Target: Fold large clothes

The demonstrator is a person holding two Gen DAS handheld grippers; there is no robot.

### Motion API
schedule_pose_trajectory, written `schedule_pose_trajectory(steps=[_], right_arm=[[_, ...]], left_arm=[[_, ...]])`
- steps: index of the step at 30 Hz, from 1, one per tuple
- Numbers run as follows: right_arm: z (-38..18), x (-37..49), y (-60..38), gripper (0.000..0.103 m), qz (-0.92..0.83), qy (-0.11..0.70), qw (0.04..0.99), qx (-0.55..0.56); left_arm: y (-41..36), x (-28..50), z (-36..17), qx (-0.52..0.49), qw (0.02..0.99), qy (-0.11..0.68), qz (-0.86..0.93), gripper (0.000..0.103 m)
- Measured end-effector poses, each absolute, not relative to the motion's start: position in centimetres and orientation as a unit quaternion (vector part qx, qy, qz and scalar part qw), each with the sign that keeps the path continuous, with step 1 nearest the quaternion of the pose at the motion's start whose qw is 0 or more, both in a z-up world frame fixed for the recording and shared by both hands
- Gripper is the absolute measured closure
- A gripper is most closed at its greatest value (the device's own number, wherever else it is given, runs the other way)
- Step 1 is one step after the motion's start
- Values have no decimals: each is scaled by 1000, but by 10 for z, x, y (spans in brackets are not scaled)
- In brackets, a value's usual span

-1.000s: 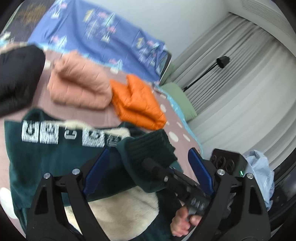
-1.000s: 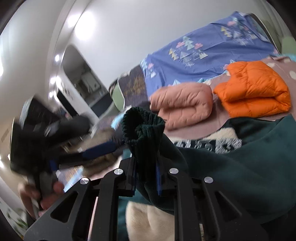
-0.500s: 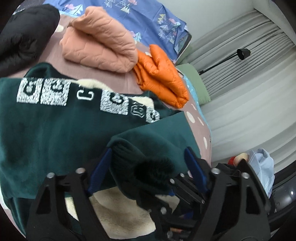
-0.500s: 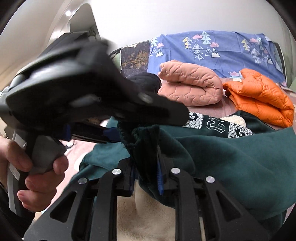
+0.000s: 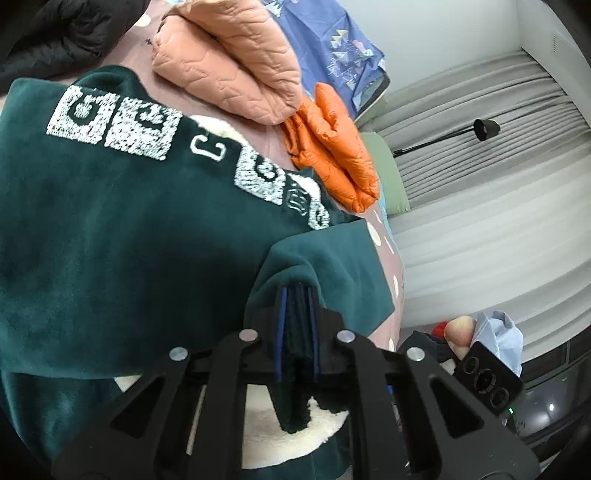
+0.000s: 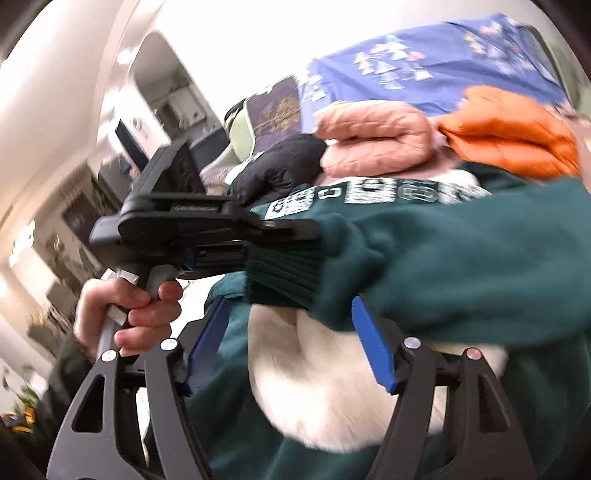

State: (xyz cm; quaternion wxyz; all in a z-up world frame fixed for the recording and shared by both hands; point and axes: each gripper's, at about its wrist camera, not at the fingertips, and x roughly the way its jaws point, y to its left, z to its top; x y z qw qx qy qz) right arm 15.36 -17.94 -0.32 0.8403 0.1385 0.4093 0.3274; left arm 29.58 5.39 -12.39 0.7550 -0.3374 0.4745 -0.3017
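A dark green sweatshirt [image 5: 110, 229] with white block lettering and a cream fleece lining [image 6: 332, 387] lies spread on the bed. Its sleeve is folded across the body. My left gripper [image 5: 297, 291] is closing, and its blue pads press on the ribbed sleeve cuff [image 5: 295, 398]. In the right wrist view the left gripper [image 6: 255, 254] comes in from the left, clamping that cuff [image 6: 282, 275], with a hand [image 6: 125, 306] on its handle. My right gripper [image 6: 290, 310] is opening just under the cuff. Its blue pads stand wide apart and touch no cloth.
Folded jackets lie at the far side of the bed: peach quilted [image 5: 229, 62], orange [image 5: 332, 147] and black [image 5: 55, 33]. A blue patterned sheet [image 5: 332, 48] hangs behind them. Grey curtains [image 5: 498, 206] and a black lamp [image 5: 485, 129] stand to the right, beyond the bed's edge.
The cuff has passed from the right gripper to the left. The left jaws closed on it while sinking toward the sweatshirt, and the right jaws let go and spread wide.
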Motion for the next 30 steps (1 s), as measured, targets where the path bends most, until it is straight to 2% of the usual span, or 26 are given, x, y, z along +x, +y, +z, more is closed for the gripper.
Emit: schedule_pose_trajectory(steps=[5,10,16,19,24,30], right_arm=[[-4,137,-244,32,288,398,841,225],[-7,129,-301,30,247,375,841,301],[-8,122,-335,30,222,361,840,339],[-9,121,-339,30,222,359,839,344],[-12,121,-339,30,222,362,837,346],[-19,131,-343,30,216,371,829,358]], left_arm=[[58,298,-99,-362,749,446,-331,95],[62,310,-49,-384,742,410,-366,95],[91,320,21,-411,747,351,-386,95],[116,323,35,-422,753,341,-372,95],[166,318,5,-450,747,356,-335,95],[196,313,-100,-460,741,420,-252,95]])
